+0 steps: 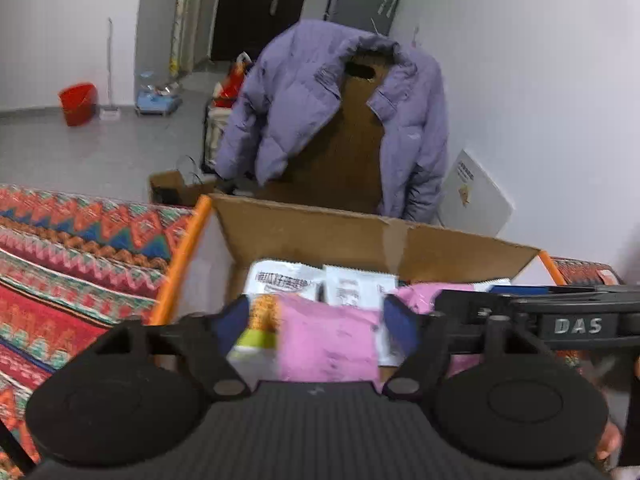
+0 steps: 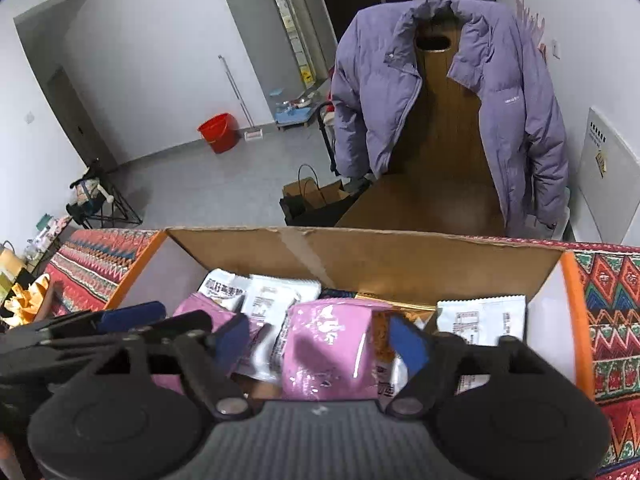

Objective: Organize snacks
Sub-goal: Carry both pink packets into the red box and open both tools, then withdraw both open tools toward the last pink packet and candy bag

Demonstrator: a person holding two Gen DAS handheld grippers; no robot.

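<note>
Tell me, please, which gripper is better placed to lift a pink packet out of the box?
Probably the right gripper: its open jaws frame a pink packet lying uppermost and fully in view in the cardboard box. The left gripper also straddles one, but that view is blurred and partly blocked.

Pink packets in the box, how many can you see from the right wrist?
2. One pink packet sits mid-box between the right claw's fingers; another lies at the left, partly behind the left claw. More may be buried underneath.
</note>
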